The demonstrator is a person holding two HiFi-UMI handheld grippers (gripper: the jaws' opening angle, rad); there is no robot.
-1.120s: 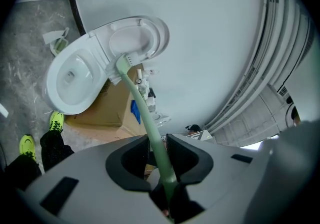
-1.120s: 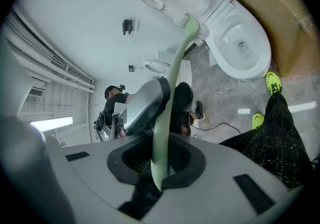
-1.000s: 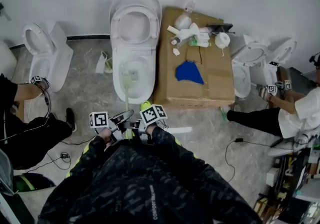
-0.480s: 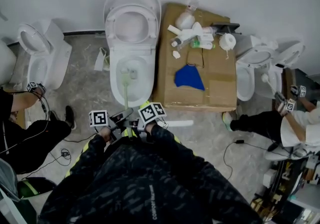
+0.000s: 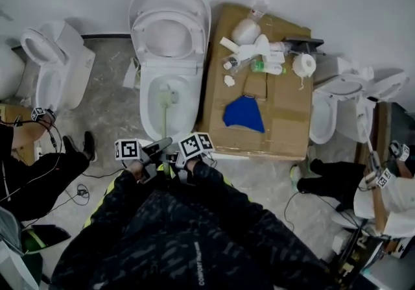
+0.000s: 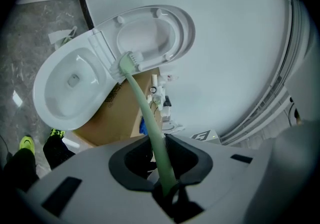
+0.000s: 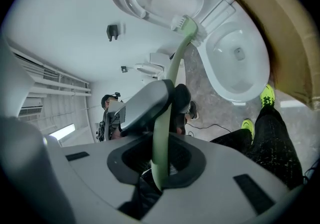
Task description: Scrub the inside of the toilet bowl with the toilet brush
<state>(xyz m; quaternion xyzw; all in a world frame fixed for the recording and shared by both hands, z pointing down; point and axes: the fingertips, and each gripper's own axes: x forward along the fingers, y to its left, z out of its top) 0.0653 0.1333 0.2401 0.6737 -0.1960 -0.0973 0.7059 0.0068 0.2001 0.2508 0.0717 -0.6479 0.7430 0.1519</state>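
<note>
The toilet bowl, upper centre of the head view, looks like glazed white ceramic, smooth and glossy. The toilet brush you hold has a pale green handle, smooth and plastic-looking with a soft sheen; its head, upper centre of the left gripper view, carries short white bristles. The shells of your left gripper and right gripper look like matt grey plastic, with a darker matt lining round the jaw openings. The cardboard box right of the bowl is matt brown and creased; the blue cloth on it looks soft and crumpled. The floor at left is mottled grey, stone-like. Your sleeves are dark patterned cloth.
</note>
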